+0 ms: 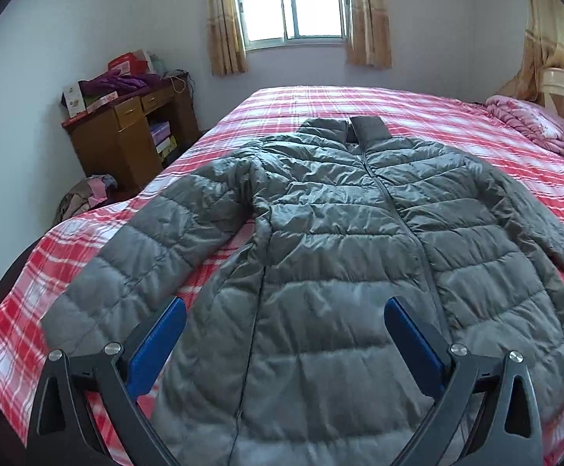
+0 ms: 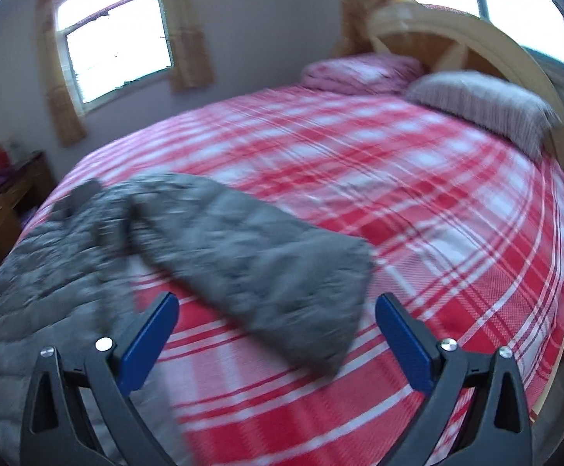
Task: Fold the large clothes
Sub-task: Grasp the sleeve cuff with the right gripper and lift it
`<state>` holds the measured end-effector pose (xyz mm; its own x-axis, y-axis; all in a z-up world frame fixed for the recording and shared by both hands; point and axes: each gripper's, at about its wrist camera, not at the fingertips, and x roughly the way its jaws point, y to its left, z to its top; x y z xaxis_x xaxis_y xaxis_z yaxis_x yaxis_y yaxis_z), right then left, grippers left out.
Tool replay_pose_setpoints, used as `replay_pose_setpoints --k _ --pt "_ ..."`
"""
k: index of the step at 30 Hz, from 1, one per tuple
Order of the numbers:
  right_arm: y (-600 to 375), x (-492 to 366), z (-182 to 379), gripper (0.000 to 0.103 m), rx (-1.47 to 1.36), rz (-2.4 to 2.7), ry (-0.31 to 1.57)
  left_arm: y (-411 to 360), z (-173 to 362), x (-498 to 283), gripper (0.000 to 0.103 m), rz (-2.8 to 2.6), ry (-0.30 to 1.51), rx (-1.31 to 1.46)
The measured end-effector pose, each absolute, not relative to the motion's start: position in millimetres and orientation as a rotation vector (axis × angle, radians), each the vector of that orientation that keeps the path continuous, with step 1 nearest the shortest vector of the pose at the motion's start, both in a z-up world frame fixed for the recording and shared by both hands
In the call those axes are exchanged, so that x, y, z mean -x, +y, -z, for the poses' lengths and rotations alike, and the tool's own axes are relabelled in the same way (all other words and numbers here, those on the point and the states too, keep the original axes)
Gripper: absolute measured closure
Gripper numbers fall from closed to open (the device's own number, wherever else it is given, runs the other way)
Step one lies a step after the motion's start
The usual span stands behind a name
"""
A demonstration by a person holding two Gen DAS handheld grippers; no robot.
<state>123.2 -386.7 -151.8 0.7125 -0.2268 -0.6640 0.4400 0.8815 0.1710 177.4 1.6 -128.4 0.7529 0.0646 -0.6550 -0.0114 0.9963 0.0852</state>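
A grey quilted puffer jacket (image 1: pixel 340 240) lies flat, zipped and front up, on a bed with a red and white plaid sheet (image 1: pixel 321 105). Its collar points to the far side and both sleeves are spread out. My left gripper (image 1: pixel 285 310) is open and empty, hovering over the jacket's lower hem. In the blurred right wrist view, the jacket's right sleeve (image 2: pixel 255 260) stretches across the sheet (image 2: pixel 398 194). My right gripper (image 2: pixel 276 306) is open and empty, above the sleeve's cuff end.
A wooden desk (image 1: pixel 126 136) piled with boxes and clothes stands left of the bed. A pink quilt (image 1: pixel 530 120) and a striped pillow (image 2: pixel 484 105) lie by the wooden headboard (image 2: pixel 476 46). Curtained windows (image 1: pixel 289 0) are in the walls.
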Motion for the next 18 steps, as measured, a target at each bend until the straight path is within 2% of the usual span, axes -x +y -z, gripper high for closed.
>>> replay_pose_setpoints --k 4,10,12,14,16,17,18 --pt "-421 -142 177 0.009 -0.403 0.426 0.737 3 143 -210 0.001 -0.081 0.738 -0.091" --pt "-427 -165 200 0.024 -0.411 0.394 0.793 16 168 -252 0.001 -0.157 0.806 -0.089" --pt "-423 -168 202 0.035 -0.374 0.399 0.776 19 174 -260 0.001 -0.175 0.831 -0.096" --pt "-424 -169 203 0.058 -0.375 0.388 0.777 20 177 -263 0.001 -0.179 0.843 -0.111" --pt "-429 -170 203 0.073 -0.385 0.365 0.776 20 178 -266 0.001 -0.180 0.843 -0.129" --pt "-431 -171 201 0.079 -0.381 0.349 0.779 20 177 -266 0.001 -0.181 0.841 -0.138" --pt "-432 -174 200 0.080 -0.378 0.341 0.779 21 175 -266 0.001 -0.184 0.837 -0.147"
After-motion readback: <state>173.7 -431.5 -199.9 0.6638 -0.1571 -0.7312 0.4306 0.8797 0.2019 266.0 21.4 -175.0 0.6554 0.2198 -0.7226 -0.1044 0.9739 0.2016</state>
